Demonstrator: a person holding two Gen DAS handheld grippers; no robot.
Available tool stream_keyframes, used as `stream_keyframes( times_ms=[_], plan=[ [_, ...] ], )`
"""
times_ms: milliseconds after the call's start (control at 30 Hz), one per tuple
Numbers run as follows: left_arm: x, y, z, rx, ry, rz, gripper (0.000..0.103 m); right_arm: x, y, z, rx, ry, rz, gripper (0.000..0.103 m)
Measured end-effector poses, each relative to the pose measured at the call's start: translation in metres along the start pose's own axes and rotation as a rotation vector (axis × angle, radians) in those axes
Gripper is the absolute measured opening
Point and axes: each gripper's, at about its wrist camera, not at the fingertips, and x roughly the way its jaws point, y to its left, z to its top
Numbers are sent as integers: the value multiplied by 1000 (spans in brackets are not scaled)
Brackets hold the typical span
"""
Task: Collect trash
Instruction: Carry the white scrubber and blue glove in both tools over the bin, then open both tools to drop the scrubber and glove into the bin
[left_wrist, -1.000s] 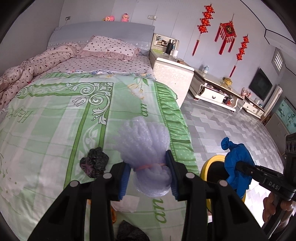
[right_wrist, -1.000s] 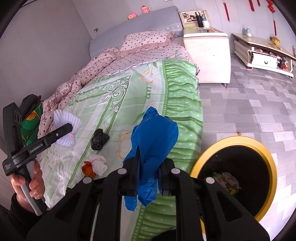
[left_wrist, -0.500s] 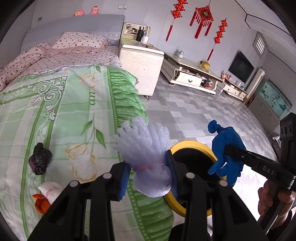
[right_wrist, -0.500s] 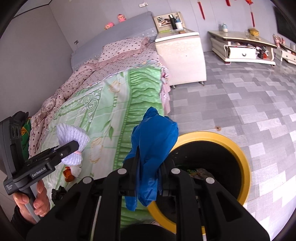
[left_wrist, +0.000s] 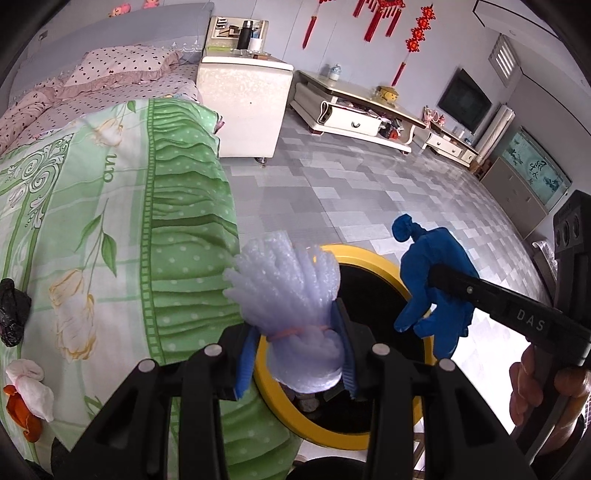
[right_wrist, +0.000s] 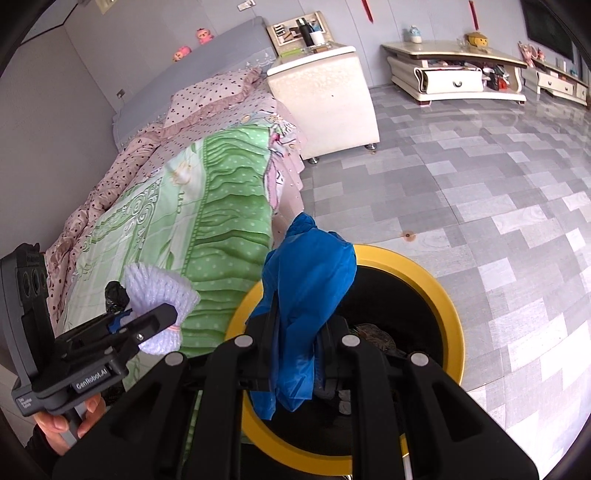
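Observation:
My left gripper is shut on a pale lilac foam net tied with a pink band, held over the near rim of the yellow-rimmed black bin. My right gripper is shut on a crumpled blue plastic bag, hanging over the bin, which holds some trash. In the left wrist view the blue bag hangs from the right gripper's fingers above the bin's right side. The foam net shows at the left in the right wrist view.
The bed with its green quilt lies to the left; on it are a black bag, white tissue and an orange scrap. A white nightstand and a TV cabinet stand behind on the grey tiled floor.
Both grippers swung right from above the bed to above the yellow-rimmed bin and sank a little, each keeping its hold. The bin now fills more of both views.

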Motion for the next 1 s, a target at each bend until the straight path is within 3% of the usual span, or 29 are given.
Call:
stream_keyframes(
  times_ms=[500,633,767,833,1000],
  plan=[
    [39,-17,-10,36,60,-7,42,27,-26,5,34,10,-45,15],
    [40,-19,-12,41,62,-7,45,26,-27,4,45,10,-47,22],
    [40,-19,-13,36,61,-5,51,22,-29,5,55,1,-60,24],
    [39,-18,-13,32,60,-11,56,19,-31,6,63,-6,-61,31],
    [35,-20,-14,37,55,-18,68,10,-35,7,74,-22,-67,32]
  ],
)
